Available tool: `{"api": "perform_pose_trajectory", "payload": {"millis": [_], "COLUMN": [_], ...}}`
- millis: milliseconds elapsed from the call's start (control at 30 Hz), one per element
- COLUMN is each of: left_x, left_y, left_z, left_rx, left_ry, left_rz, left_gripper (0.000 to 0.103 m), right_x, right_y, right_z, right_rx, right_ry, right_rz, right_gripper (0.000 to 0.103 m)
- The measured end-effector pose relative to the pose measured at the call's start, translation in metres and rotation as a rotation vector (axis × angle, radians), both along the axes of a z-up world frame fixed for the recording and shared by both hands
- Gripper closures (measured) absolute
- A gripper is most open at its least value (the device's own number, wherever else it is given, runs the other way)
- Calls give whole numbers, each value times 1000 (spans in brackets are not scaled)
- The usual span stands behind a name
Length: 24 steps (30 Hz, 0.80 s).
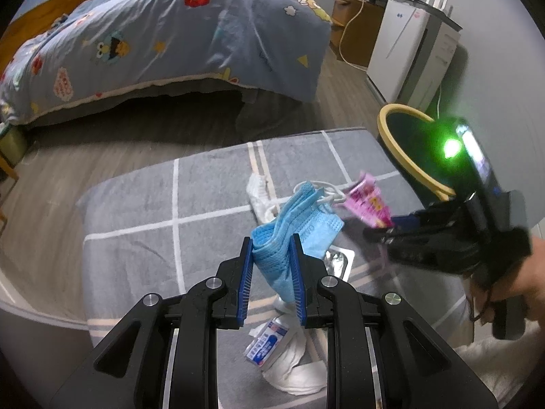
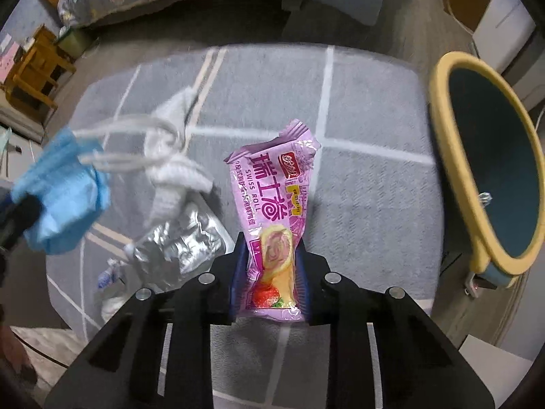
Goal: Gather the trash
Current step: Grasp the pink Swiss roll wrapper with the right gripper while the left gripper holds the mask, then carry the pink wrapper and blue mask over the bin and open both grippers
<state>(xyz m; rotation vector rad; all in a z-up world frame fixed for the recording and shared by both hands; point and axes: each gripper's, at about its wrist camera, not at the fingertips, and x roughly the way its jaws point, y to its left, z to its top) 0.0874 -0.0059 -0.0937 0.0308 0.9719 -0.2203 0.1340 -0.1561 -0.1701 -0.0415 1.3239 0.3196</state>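
Note:
My left gripper is shut on a blue face mask and holds it above the grey checked cushion; the mask also shows in the right wrist view with its white ear loops trailing. My right gripper is shut on a pink Swiss roll wrapper, held upright above the cushion; the wrapper also shows in the left wrist view. The right gripper itself is at the right in that view. A dark bin with a yellow rim stands right of the cushion.
On the cushion lie a crumpled white tissue, a silver foil packet, and a small printed packet on white paper. A bed with a blue quilt is beyond, a white appliance at the right wall.

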Motion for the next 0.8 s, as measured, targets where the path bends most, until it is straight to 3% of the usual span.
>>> {"api": "perform_pose_trajectory", "payload": {"millis": [267, 467, 567, 667, 800], "left_x": [2, 11, 22, 33, 51], "left_y": [-22, -51, -72, -96, -135], "left_z": [27, 47, 51, 48, 42], "left_rx": [-21, -27, -38, -36, -49], "left_ry": [-74, -113, -122, -119, -90], "left_rz": [-50, -104, -130, -166, -229], "left_gripper": [81, 81, 81, 81, 81], "right_x": [3, 15, 20, 27, 38], "right_y": [-49, -125, -163, -197, -231], "right_z": [74, 131, 136, 125, 107], "right_rx": [75, 82, 41, 6, 31], "right_ry": [-126, -252, -290, -276, -242], "right_rz": [-99, -173, -236, -287, -339], "right_gripper": [78, 78, 78, 78, 78]}}
